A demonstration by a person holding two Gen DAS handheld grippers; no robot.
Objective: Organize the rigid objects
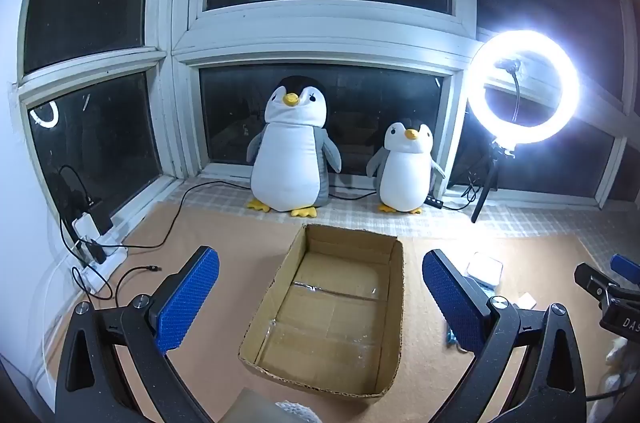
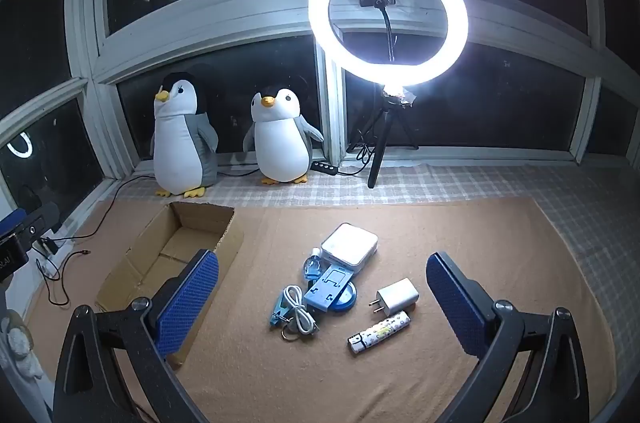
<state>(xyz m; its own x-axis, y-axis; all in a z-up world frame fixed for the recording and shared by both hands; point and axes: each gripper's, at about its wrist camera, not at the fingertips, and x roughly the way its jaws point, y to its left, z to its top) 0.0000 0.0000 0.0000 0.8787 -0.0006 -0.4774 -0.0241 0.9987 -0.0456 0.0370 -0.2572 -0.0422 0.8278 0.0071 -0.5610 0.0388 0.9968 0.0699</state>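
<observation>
An open cardboard box [image 1: 396, 307] lies on the tan mat, nothing inside it, right under my left gripper [image 1: 320, 297], which is open with the box between its blue pads. In the right wrist view the same box [image 2: 140, 263] sits left of a cluster of small items: a white square case [image 2: 350, 248], a blue phone stand [image 2: 326, 287], a coiled white cable [image 2: 298, 311], a white charger plug [image 2: 396, 297] and a patterned white tube [image 2: 378, 332]. My right gripper [image 2: 322, 297] hangs open above that cluster, holding nothing.
Two plush penguins [image 1: 290, 147] [image 1: 404, 169] stand on the checked cloth by the window. A lit ring light on a tripod [image 2: 388, 15] stands at the back right. A power strip and loose black cables [image 1: 100, 255] lie along the left wall.
</observation>
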